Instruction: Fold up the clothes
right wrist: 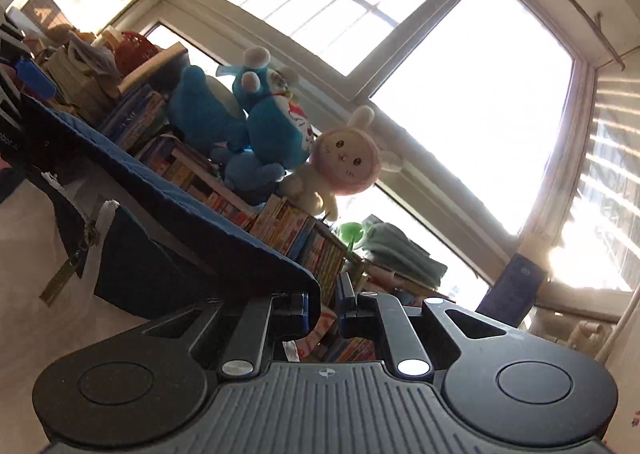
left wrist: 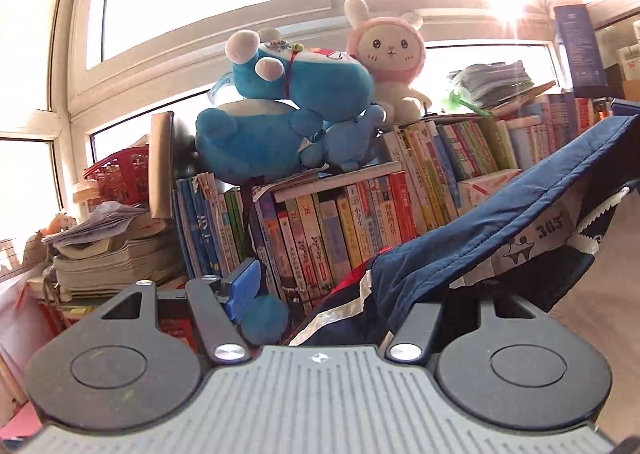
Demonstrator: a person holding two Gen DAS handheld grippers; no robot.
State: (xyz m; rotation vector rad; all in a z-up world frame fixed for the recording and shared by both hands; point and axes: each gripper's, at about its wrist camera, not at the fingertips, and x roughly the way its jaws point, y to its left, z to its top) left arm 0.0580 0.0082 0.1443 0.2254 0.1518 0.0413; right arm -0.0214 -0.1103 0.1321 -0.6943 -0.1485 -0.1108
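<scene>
Jaws of both grippers on garment point(left wrist: 472, 254)

Blown-out windows point(right wrist: 472, 101) backlight everything; edges seemingly warped.

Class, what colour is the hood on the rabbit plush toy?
Pink, on the rabbit plush toy; clearest in the left wrist view.
</scene>
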